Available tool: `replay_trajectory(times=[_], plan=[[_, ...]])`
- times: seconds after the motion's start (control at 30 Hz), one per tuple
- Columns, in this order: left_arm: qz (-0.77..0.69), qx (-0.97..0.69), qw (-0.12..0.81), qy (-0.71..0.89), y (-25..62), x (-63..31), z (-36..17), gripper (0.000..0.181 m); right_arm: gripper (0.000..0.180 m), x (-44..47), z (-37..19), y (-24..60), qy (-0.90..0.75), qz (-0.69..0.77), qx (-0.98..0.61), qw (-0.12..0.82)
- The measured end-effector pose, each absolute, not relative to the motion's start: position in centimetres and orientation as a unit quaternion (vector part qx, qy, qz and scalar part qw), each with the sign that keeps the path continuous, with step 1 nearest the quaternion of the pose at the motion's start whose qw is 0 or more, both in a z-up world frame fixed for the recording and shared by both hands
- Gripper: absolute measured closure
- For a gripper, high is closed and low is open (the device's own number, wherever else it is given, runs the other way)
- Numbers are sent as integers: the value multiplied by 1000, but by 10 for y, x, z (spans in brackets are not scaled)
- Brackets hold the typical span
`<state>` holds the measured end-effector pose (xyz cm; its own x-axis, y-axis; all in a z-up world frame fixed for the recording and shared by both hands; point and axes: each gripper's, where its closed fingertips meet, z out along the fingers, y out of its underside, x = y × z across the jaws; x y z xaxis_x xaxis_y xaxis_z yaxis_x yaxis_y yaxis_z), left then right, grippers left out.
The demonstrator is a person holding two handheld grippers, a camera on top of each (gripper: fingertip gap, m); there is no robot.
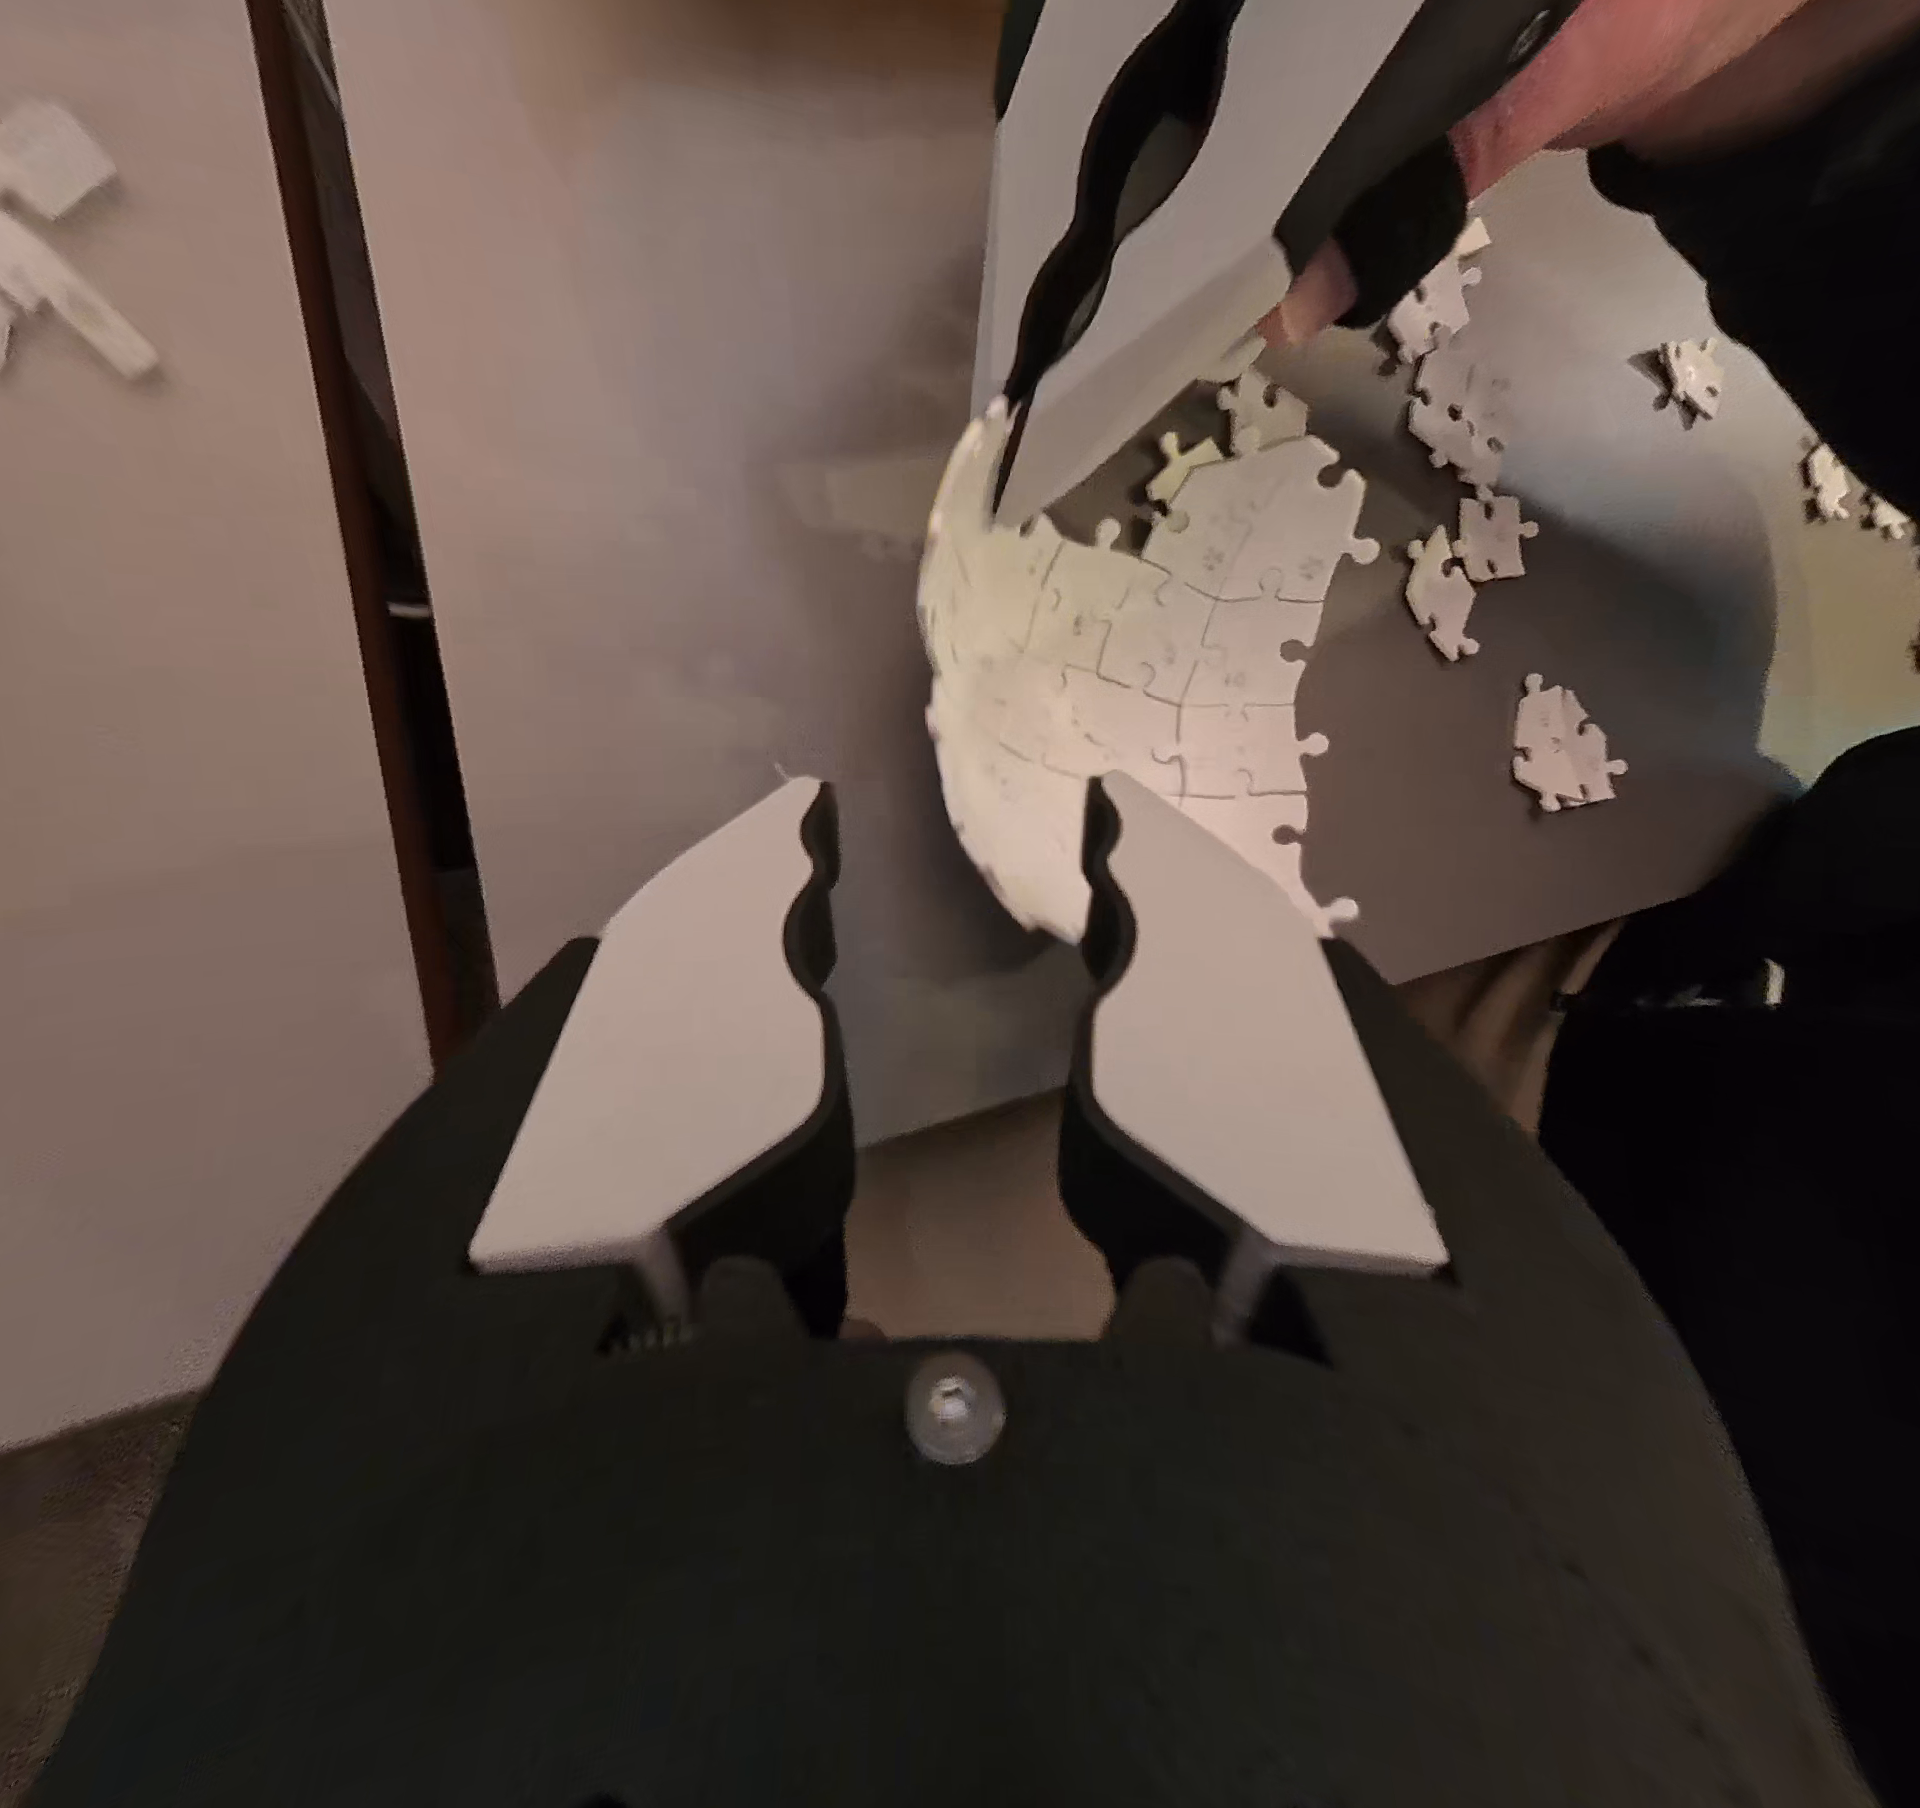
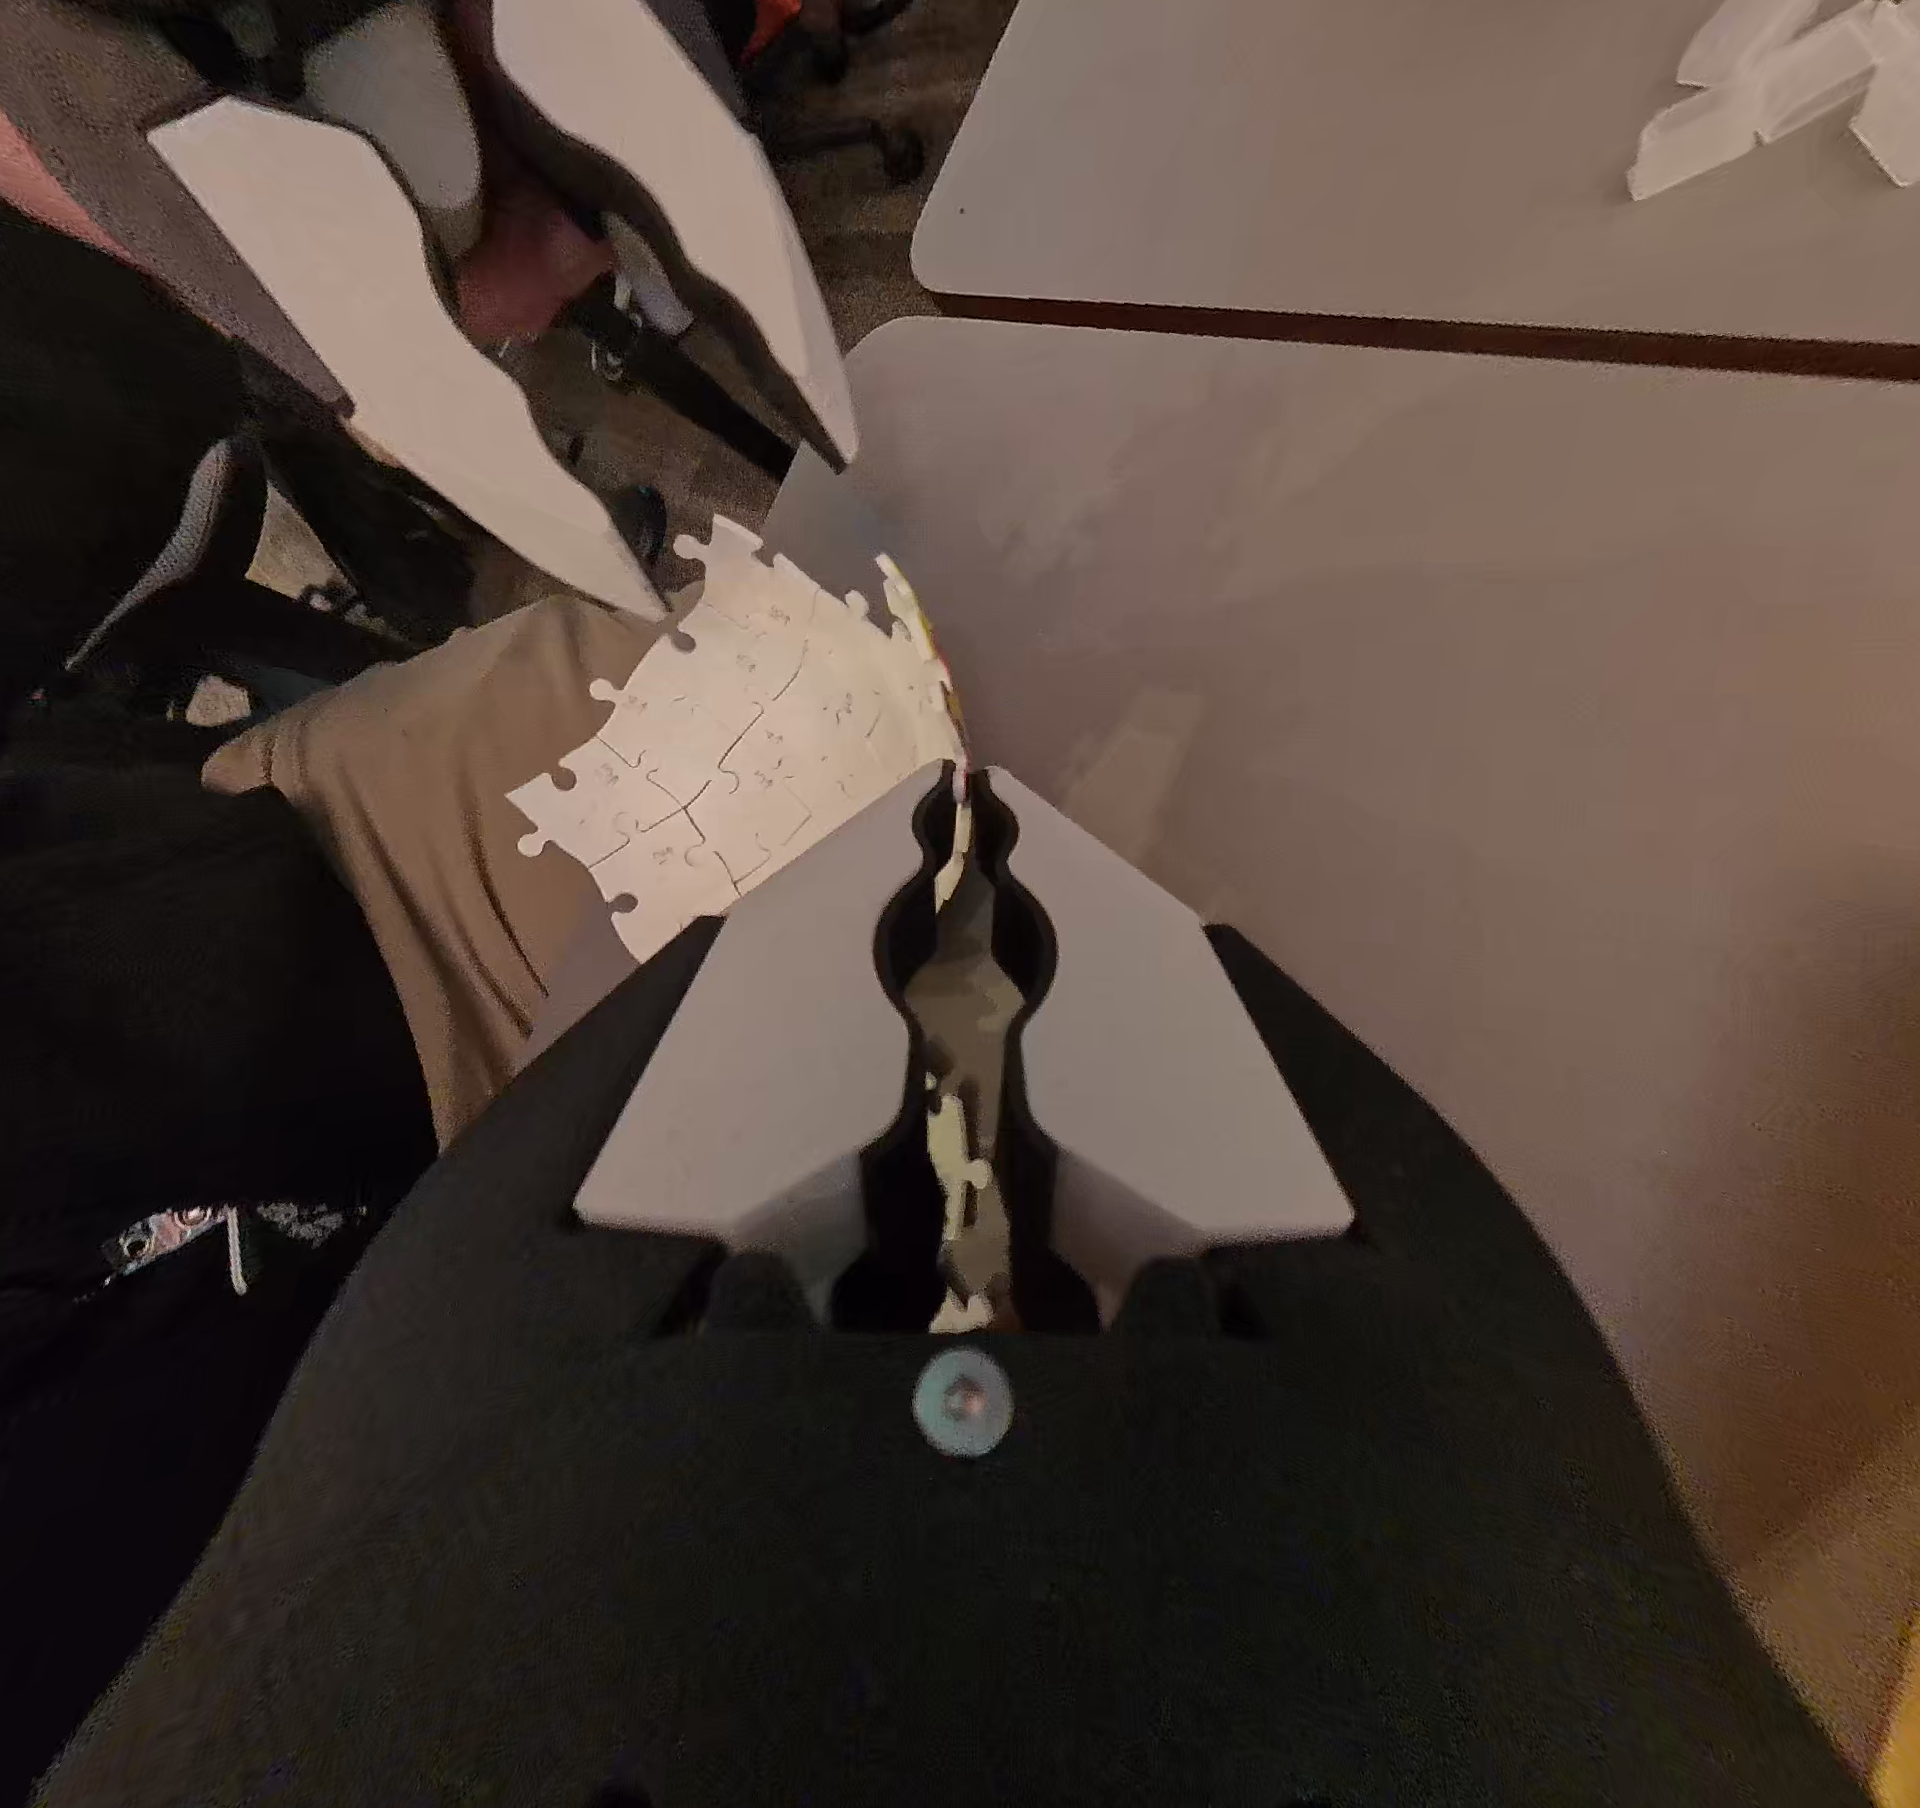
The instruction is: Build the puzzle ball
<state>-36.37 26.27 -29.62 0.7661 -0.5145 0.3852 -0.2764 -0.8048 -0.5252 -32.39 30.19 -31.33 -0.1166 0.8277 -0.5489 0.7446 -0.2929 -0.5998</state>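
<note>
- The left tongs (image 1: 961, 802) are seen low centre in the left wrist view, spread apart and empty; the curved shell of joined puzzle pieces (image 1: 1132, 667) lies just beyond the right fingertip, up and right of the gap.
- The shell's upper left rim is pinched by the right tongs (image 1: 1003, 501), almost fully closed.
- It appears lifted off the table (image 1: 644, 324), though blur leaves this unsure.
- Loose pieces (image 1: 1475, 522) are scattered farther off, right of the shell.
</note>
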Motion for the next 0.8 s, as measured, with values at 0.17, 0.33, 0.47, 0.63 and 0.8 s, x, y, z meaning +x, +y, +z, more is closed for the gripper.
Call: replay_trajectory(times=[0.17,0.33,0.47,0.63,0.8], plan=[[-305,-917,212,146,243,-360,-305,129,180,-322,-315,305,-566,457,-683,61],[-336,-917,198,86,241,-351,-319,144,180,-320,-313,304,-550,456,-695,79],[-357,-911,194,73,243,-347,-322,165,180,-316,-312,304,-535,455,-706,97],[-363,-908,193,76,248,-348,-320,172,175,-313,-305,303,-530,465,-702,104],[-359,-907,201,87,257,-357,-313,176,164,-307,-287,307,-529,470,-696,123]])
